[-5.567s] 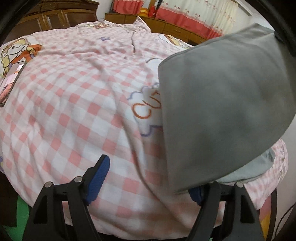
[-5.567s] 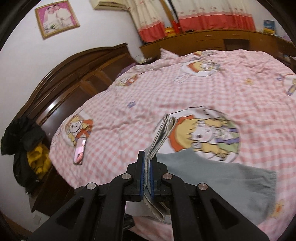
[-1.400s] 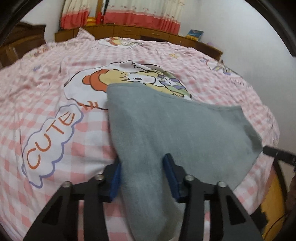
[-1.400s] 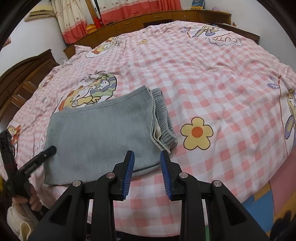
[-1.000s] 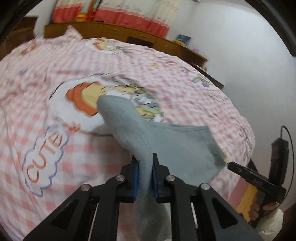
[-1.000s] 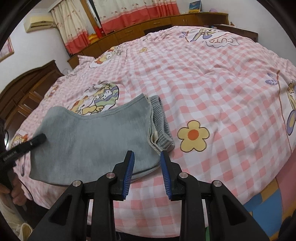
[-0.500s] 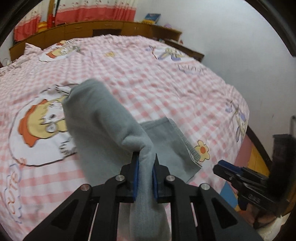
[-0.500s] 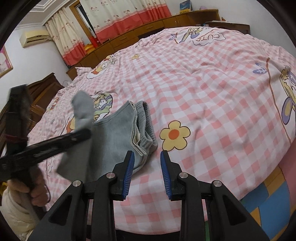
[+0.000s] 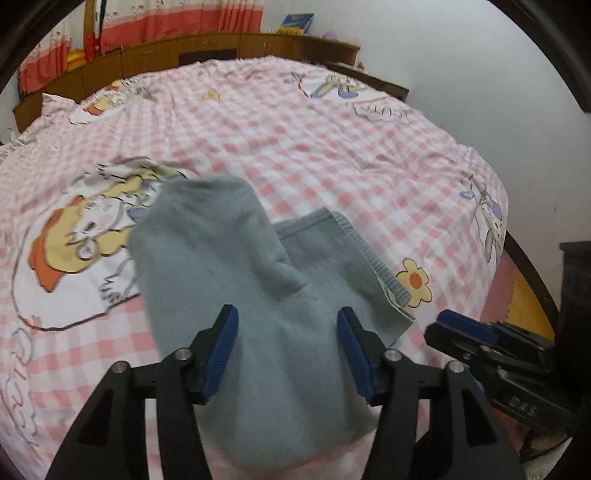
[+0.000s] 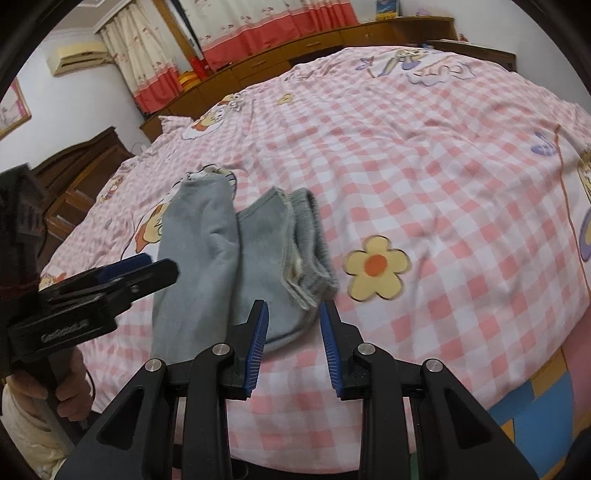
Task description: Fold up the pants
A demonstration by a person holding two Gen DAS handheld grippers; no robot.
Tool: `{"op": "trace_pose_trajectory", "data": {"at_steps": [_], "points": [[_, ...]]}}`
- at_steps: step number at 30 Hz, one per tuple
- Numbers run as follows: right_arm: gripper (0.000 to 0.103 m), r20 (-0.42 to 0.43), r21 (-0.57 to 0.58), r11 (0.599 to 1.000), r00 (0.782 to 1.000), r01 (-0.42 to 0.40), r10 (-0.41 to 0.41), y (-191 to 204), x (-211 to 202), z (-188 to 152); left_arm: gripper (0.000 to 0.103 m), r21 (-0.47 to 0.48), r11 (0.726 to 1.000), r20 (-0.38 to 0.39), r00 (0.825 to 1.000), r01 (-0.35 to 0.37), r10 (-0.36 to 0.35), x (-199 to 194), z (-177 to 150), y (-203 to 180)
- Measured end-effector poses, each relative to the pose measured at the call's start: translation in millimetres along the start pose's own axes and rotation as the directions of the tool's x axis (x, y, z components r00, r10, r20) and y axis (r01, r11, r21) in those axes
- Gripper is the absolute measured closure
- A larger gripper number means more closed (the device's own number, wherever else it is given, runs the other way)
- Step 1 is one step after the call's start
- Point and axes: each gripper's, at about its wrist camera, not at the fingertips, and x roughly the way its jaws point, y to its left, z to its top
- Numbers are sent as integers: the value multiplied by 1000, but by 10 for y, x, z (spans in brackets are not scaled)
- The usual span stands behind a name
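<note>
The grey pants [image 9: 266, 295] lay folded near the front edge of the bed [image 9: 332, 147], on a pink-and-white checked cover. In the right wrist view the pants [image 10: 236, 258] showed as two parts side by side: a smoother fold on the left that ran lengthwise toward the camera, and the ribbed waistband [image 10: 310, 236] bunched on the right, its layers stacked and showing a pale inner edge. A yellow flower print [image 10: 376, 267] sat on the cover just beside the waistband.

The left gripper [image 9: 288, 343] was open, its blue pads spread wide with the near end of the folded cloth lying between them; whether the pads touched the cloth could not be told. The right gripper [image 10: 293, 339] was also open and held nothing, hovering at the near edge of the pants with the lower corner of the waistband side just ahead of its fingers.

A cartoon girl print [image 9: 81, 240] lay partly under the far left of the pants. Low wooden cabinets [image 10: 295, 48] ran along the far wall beneath red-and-cream curtains [image 10: 236, 33].
</note>
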Motion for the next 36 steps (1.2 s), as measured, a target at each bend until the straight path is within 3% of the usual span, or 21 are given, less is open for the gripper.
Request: {"op": "trace_pose_trajectory", "data": {"at_steps": [3,6,10,17,18,19,22,27,36], "points": [[71,-14,-19,999,999,-29,29,119,55,80,36,-19,1000,31,999,-23,23,-149,-64,113],[60,-40,-44,996,997,-72,71,269,169,166,34,-39,996,42,995,-84,86,-236,-158,269],[60,-108,-66,992,989,-106,98,437,438,238,34,-66,985,20,987,-158,160,-223,-297,482],[60,-218,-40,992,970,-119,108,514,892,317,34,-155,973,-25,985,-171,170,-198,-536,821],[69,-225,-46,991,968,-124,110,535,906,324,34,-164,971,-28,985,-172,170,-202,-556,849],[81,-225,-58,990,968,-129,113,561,904,337,34,-177,969,-31,985,-170,167,-205,-582,895],[92,-175,-106,984,977,-141,121,649,733,413,34,-208,964,-36,986,-166,162,-205,-615,972],[92,-63,-138,984,992,-114,106,657,314,592,34,-207,966,-17,988,-154,154,-243,-605,971],[91,-88,-109,994,996,-10,1,223,463,601,34,-136,984,19,993,-113,116,-178,-416,712]]}}
